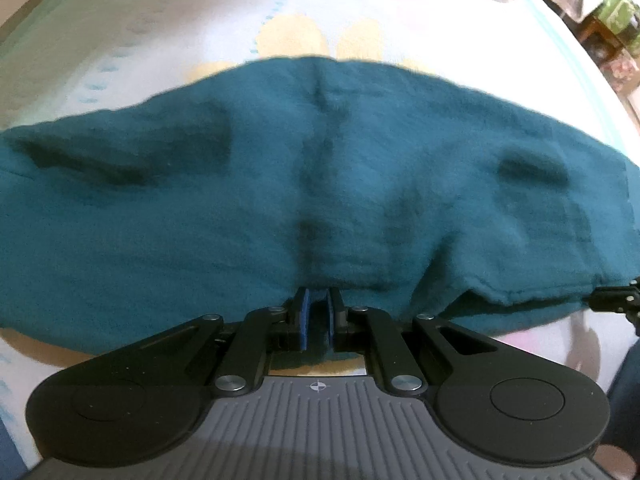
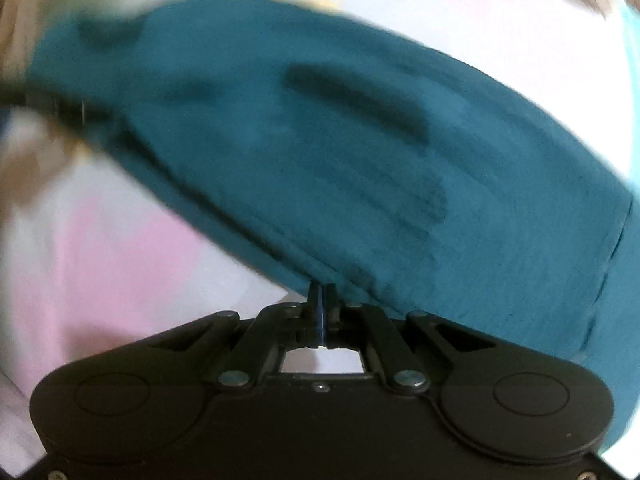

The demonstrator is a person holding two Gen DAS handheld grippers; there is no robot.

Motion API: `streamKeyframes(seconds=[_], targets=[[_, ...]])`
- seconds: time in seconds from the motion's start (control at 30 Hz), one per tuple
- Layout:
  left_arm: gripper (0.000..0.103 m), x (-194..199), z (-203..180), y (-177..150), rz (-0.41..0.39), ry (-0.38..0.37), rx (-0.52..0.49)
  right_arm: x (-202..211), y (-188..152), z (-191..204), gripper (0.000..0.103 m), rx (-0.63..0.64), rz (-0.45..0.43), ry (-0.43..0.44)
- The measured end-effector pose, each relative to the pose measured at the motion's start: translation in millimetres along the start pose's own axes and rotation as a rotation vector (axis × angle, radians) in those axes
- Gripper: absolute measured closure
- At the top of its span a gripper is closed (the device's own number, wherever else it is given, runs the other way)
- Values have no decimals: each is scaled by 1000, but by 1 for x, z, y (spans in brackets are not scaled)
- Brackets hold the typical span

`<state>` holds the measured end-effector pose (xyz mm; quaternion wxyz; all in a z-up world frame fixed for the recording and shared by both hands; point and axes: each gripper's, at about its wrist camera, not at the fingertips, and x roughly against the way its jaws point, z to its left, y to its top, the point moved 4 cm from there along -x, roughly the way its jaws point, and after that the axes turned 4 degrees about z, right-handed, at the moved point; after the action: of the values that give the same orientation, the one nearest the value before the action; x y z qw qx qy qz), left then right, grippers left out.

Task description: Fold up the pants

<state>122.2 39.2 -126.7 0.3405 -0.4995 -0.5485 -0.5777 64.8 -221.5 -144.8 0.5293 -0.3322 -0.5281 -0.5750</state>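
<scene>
Teal pants [image 1: 320, 180] lie spread across a pale patterned bed sheet [image 1: 200, 40]. My left gripper [image 1: 319, 300] is at their near edge, shut on a bunch of the teal cloth that sits between its blue pads. In the right wrist view, which is blurred, the pants [image 2: 360, 140] run from upper left to lower right. My right gripper [image 2: 323, 296] has its jaws almost together on the near hem. The black tip of the right gripper [image 1: 616, 300] also shows at the pants' near right corner in the left wrist view.
The sheet [image 2: 120, 260] has pink, white and yellow patches and shows on all sides of the pants. Cluttered furniture [image 1: 600, 8] stands beyond the bed's far right edge. A dark blue sleeve [image 1: 626, 392] is at the right border.
</scene>
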Motion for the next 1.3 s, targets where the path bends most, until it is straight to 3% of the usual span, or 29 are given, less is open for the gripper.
streamKeyframes(seconds=[0.03, 0.07, 0.1, 0.2, 0.27, 0.57, 0.7, 0.87, 1.3], targets=[[93, 4, -2, 0, -13, -12, 2, 3, 1, -7, 73, -84, -9, 50], [93, 10, -5, 1, -29, -26, 2, 5, 1, -14, 57, -179, -22, 116], [93, 14, -8, 2, -42, -33, 0, 6, 0, -21, 50, -278, -38, 173], [93, 19, -21, 5, -69, -36, -28, -2, -8, -30, 49, -506, -37, 313], [93, 15, -26, 7, -65, -29, -48, -6, -14, -32, 49, -587, -59, 352], [93, -11, -10, -7, 10, 6, -35, -21, -14, -26, 49, -699, -103, 353], [93, -11, -8, -9, 3, -15, -29, -27, -9, -30, 49, -727, -119, 313], [93, -12, -9, -11, 1, -6, -47, -26, -12, -25, 49, -736, -75, 311], [93, -14, -12, -11, -3, 1, -57, -37, -13, -30, 49, -855, -77, 358]])
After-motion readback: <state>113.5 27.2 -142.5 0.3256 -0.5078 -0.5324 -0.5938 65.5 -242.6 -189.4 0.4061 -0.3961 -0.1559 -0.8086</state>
